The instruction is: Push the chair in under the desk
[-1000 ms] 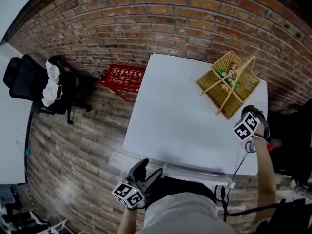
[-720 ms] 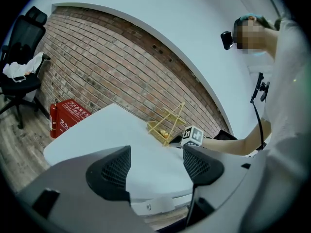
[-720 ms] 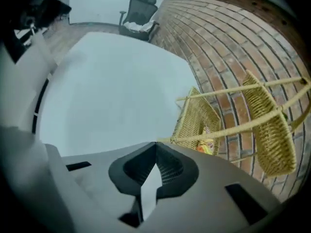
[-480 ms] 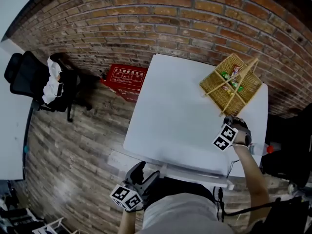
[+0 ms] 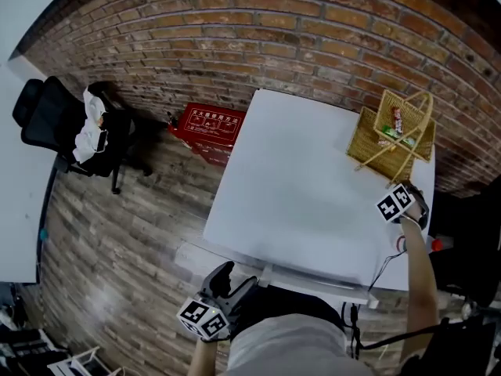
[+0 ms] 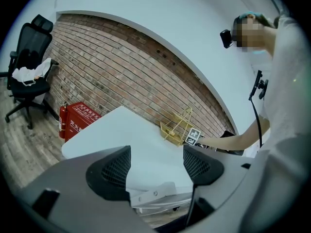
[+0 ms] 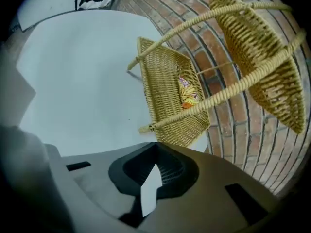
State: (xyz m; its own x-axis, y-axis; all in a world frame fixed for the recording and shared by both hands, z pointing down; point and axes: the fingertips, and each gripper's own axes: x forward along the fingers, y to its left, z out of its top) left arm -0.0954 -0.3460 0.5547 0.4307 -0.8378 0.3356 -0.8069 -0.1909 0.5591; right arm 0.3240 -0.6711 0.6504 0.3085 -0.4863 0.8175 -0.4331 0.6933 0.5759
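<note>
Woven wicker basket (image 5: 372, 143) has shifted right; right claw (image 7: 155, 171) closed empty, left claw (image 6: 155, 164) open.

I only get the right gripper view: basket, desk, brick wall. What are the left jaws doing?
Observer: On the left gripper the jaws are apart, with nothing between them.
Operator: Where is it?
Observer: At the near edge of the desk, beside the person, pointing across the top.
Operator: Anything on the floor I miss?
Observer: A red box against the wall, left of the desk.
</note>
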